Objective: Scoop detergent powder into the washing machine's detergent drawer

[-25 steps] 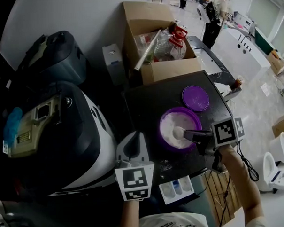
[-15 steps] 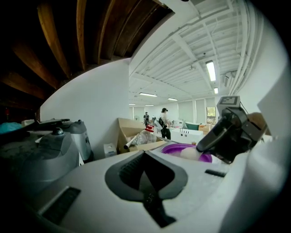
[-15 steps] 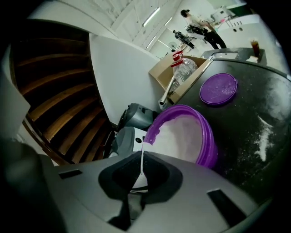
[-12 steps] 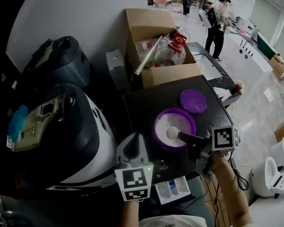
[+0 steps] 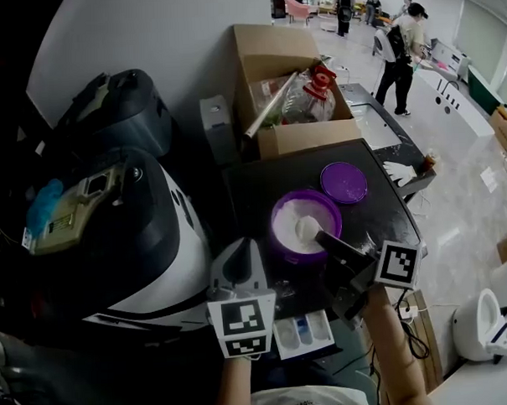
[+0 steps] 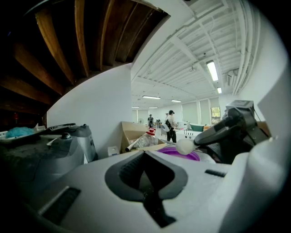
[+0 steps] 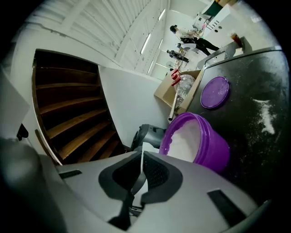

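Observation:
A purple tub (image 5: 299,237) of white powder stands on the washing machine's dark top (image 5: 253,189), with its purple lid (image 5: 344,182) lying behind it. My right gripper (image 5: 329,239) is shut on the handle of a white scoop (image 5: 307,229), whose bowl holds a heap of powder just above the tub. In the right gripper view the thin white handle (image 7: 137,178) sits between the pads, with the tub (image 7: 204,143) ahead. The left gripper (image 5: 238,264) rests shut and empty at the tub's left, and its view shows the loaded scoop (image 6: 185,146). The open detergent drawer (image 5: 303,334) is at the near edge.
A cardboard box (image 5: 292,133) with bottles stands behind the machine. Dark rounded appliances (image 5: 112,220) fill the left side. Spilled powder (image 7: 266,116) dots the machine's top. People (image 5: 402,40) stand far off at a white counter. A cable (image 5: 414,333) hangs at the right.
The right gripper has drawn back toward me and the scoop has come up out of the powder with a heap in it. The left gripper has stayed put.

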`<move>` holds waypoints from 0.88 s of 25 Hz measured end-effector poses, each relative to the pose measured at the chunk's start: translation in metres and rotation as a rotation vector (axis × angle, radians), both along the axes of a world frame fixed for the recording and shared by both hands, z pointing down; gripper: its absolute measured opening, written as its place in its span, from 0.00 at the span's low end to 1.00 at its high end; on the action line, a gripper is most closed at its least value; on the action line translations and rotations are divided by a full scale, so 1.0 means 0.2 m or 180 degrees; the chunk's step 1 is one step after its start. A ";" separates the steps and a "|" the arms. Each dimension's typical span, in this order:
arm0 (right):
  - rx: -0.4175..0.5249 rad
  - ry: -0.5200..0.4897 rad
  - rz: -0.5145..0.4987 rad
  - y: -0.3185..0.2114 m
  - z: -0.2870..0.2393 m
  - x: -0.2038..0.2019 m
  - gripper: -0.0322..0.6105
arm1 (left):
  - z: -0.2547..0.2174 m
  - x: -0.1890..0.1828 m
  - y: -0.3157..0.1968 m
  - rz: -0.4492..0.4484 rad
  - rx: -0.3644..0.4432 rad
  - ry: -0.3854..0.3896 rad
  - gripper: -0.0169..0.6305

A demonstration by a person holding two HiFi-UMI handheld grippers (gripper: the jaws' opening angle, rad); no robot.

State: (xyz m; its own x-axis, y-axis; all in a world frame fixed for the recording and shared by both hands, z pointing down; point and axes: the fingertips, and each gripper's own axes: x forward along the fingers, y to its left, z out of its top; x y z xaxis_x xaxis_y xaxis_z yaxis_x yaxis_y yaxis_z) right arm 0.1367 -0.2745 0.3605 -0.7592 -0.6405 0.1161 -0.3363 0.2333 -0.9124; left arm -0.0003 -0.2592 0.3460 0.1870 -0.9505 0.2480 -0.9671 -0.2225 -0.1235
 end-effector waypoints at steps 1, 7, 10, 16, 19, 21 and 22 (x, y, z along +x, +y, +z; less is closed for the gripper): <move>0.0011 -0.0045 0.0017 0.02 -0.01 0.00 0.08 | -0.01 0.01 0.01 -0.0003 0.0008 0.0001 0.03; -0.0010 -0.0487 0.0154 0.12 -0.07 0.01 0.08 | -0.01 0.02 0.07 0.0045 0.0023 -0.0015 0.03; -0.0039 -0.0684 0.0238 0.17 -0.07 0.02 0.08 | -0.02 0.03 0.10 0.0097 0.0038 -0.0010 0.03; -0.0107 -0.0914 0.0426 0.27 -0.04 0.01 0.08 | -0.01 0.03 0.15 0.0265 0.0032 -0.0022 0.03; -0.0107 -0.0983 0.0552 0.32 -0.04 0.00 0.08 | 0.00 0.01 0.19 0.0370 0.0017 -0.0026 0.03; -0.0099 -0.1008 0.0633 0.36 -0.03 -0.01 0.08 | 0.01 0.00 0.21 0.0444 -0.0001 -0.0033 0.03; -0.0095 -0.1013 0.0672 0.38 -0.02 -0.01 0.08 | 0.02 -0.01 0.22 0.0479 -0.0014 -0.0037 0.03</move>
